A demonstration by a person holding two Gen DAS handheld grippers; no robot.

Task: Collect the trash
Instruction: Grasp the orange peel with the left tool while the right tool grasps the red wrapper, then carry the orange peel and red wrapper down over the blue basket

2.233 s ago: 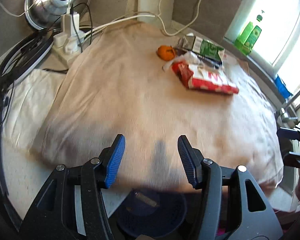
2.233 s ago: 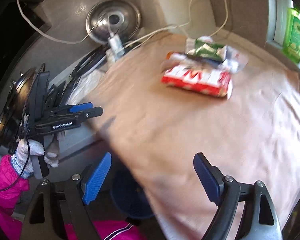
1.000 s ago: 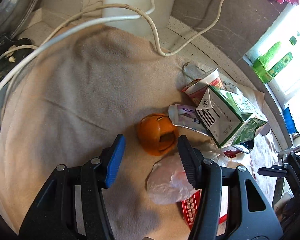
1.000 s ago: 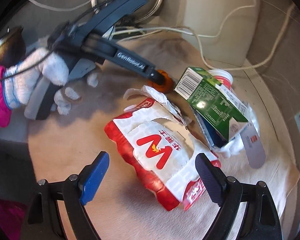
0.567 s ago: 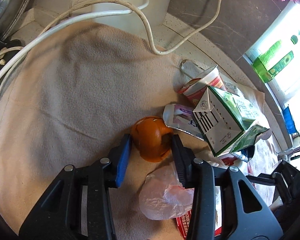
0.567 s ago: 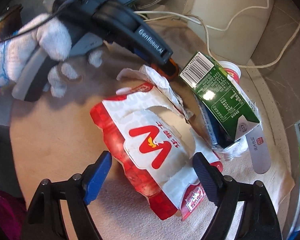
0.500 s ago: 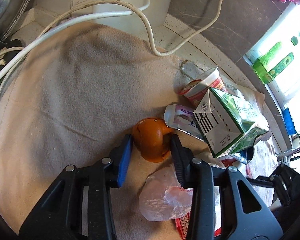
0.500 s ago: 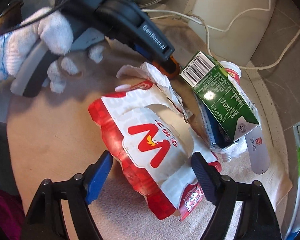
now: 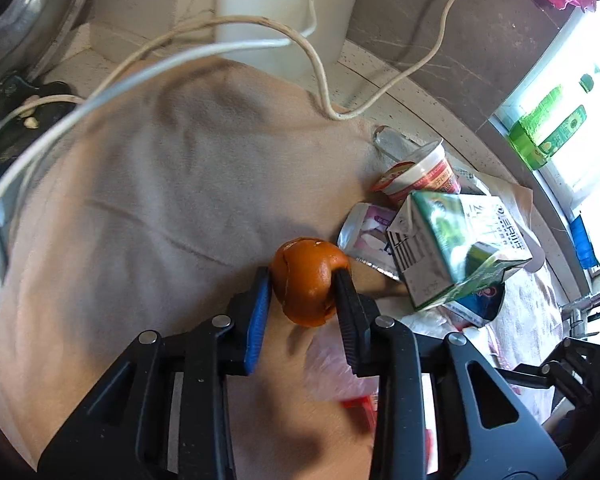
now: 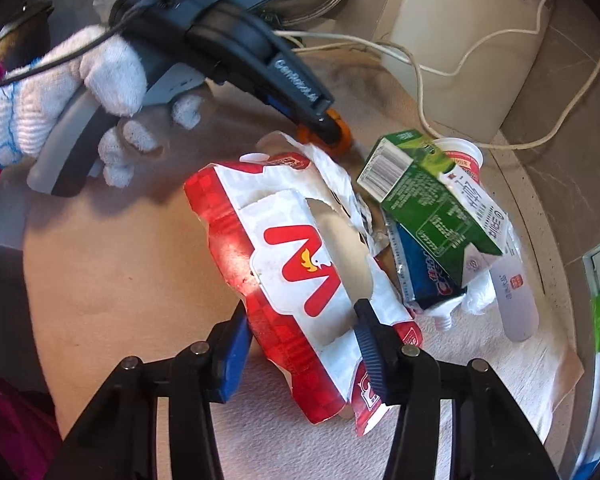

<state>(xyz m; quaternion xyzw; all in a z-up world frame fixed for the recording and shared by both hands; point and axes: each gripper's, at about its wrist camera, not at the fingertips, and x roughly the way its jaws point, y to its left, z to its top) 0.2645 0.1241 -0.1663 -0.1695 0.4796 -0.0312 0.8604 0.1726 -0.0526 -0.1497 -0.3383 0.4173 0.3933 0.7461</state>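
Gripping the orange peel (image 9: pixel 306 286) between both pads, left tool (image 9: pixel 302 304) narrowed tight on it, above the cloth (image 9: pixel 148 200) that covers the counter, near the heap's left side. Clamping the near end of the red and white wrapper (image 10: pixel 296 276), right tool (image 10: pixel 302 334) closed in on its edges; wrapper's far end seemingly resting on the cloth. Collecting barely begun, by the look of it: two pieces gripped, none seen dropped in a bin, no bin in view. Left on the cloth toward the counter's back right corner: green carton (image 10: pixel 440 204), yoghurt cup (image 9: pixel 418 174), blue packet (image 10: pixel 428 276), purple foil sachet (image 9: pixel 364 236), crumpled white plastic (image 10: pixel 480 292), white strip (image 10: pixel 514 304).

Compared with half a second ago: left pads drawn closer around the peel, peel sitting higher between them; right tool, then wide and short of the wrapper, now pinched onto it. Carton and cup unmoved.
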